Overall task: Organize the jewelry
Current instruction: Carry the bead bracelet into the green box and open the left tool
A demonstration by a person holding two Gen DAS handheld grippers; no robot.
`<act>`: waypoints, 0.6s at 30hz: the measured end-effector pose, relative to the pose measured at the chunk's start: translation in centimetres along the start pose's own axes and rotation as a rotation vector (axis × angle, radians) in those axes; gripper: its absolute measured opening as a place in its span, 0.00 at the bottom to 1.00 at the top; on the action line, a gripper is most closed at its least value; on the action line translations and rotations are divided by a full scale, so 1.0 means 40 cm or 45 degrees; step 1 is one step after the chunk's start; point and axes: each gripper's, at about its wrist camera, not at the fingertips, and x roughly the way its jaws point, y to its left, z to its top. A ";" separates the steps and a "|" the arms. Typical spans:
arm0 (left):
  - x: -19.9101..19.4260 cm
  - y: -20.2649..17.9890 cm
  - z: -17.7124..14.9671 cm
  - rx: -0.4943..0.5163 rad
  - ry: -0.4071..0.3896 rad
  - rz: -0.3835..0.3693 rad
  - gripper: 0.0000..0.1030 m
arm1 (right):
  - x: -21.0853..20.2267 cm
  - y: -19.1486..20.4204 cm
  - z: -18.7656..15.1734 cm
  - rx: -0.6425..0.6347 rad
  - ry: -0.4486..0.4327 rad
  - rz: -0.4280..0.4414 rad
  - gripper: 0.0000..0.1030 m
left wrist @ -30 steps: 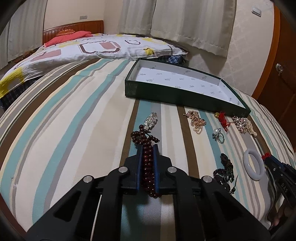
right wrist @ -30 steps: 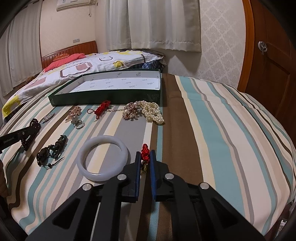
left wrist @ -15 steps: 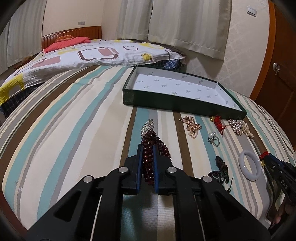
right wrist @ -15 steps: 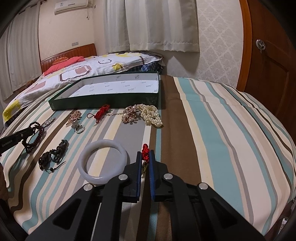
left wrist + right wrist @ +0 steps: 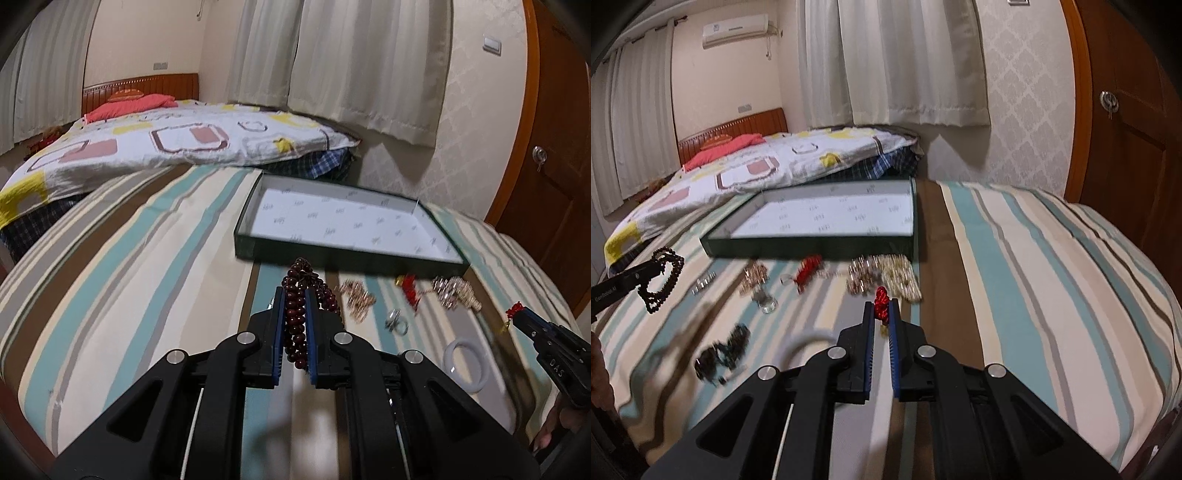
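My left gripper is shut on a dark red bead bracelet and holds it above the striped bed, short of the green tray. The bracelet also shows hanging from that gripper in the right wrist view. My right gripper is shut on a small red knot charm, lifted above the bed; it shows in the left wrist view. The tray has a white lining and holds nothing.
Loose jewelry lies before the tray: gold chain, ring, red tassel, pearl cluster, white bangle, dark bracelet. A quilt lies beyond. A wooden door stands right.
Both grippers have risen off the bed and moved toward the tray. The bead bracelet now hangs clear of the bedding, and the red charm is lifted away from the white bangle.
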 end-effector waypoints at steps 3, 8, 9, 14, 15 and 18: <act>-0.001 -0.013 0.028 0.001 -0.024 -0.011 0.10 | 0.003 0.004 0.035 0.003 -0.037 0.012 0.08; 0.030 -0.030 0.094 -0.001 -0.066 -0.027 0.10 | 0.039 0.016 0.121 0.000 -0.115 0.041 0.08; 0.039 -0.034 0.106 0.001 -0.075 -0.027 0.10 | 0.049 0.021 0.136 -0.007 -0.127 0.043 0.08; 0.125 -0.041 0.187 -0.019 -0.095 -0.032 0.10 | 0.124 0.035 0.210 -0.013 -0.157 0.070 0.08; 0.152 -0.044 0.203 -0.015 -0.090 -0.029 0.10 | 0.148 0.037 0.224 -0.019 -0.154 0.068 0.08; 0.219 -0.049 0.229 -0.009 -0.064 -0.019 0.10 | 0.206 0.032 0.240 -0.012 -0.121 0.067 0.08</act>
